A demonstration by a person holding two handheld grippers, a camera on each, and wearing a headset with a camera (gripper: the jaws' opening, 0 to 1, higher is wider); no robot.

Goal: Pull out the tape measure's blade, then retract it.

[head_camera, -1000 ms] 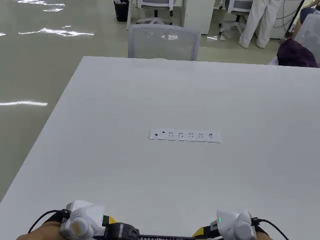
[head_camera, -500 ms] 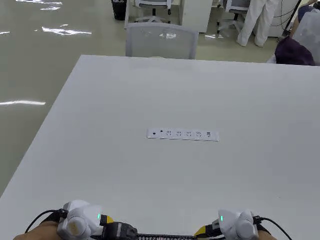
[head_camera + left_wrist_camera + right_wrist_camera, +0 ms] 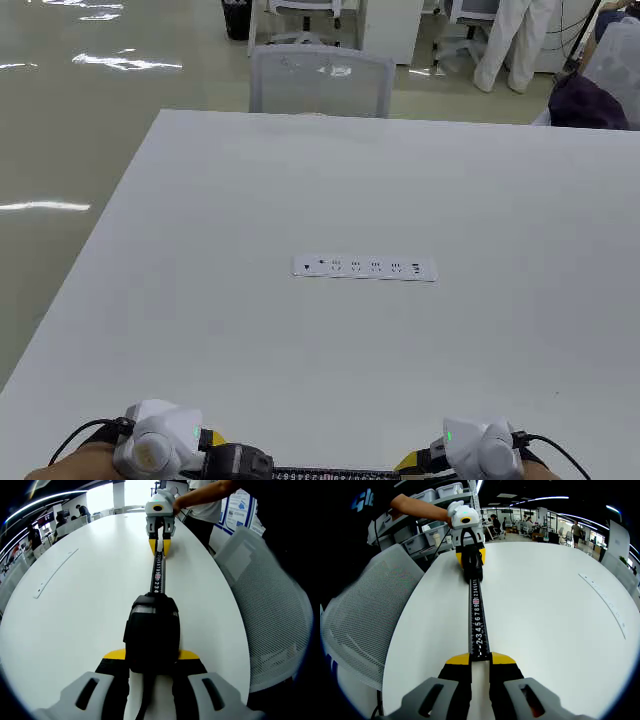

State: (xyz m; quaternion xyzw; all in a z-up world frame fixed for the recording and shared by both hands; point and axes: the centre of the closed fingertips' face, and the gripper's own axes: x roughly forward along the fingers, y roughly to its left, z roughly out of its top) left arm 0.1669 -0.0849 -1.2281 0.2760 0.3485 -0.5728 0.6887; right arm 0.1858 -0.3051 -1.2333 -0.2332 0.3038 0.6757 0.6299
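Left tongs [image 3: 152, 654] clamped on the tape measure [image 3: 151, 625], right tongs [image 3: 480, 660] pinched on the blade [image 3: 476, 615] end, strip stretched flat between them along the table [image 3: 350, 170] near edge: pull-out apparently well along or done, retraction yet to come.

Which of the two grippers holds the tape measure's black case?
The left gripper grips the case; the right gripper pinches only the blade at its end.

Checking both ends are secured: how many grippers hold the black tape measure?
2. The left gripper clamps the black plastic tape measure case; the right gripper pinches the tip of the pulled-out black numbered blade, both low over the white table.
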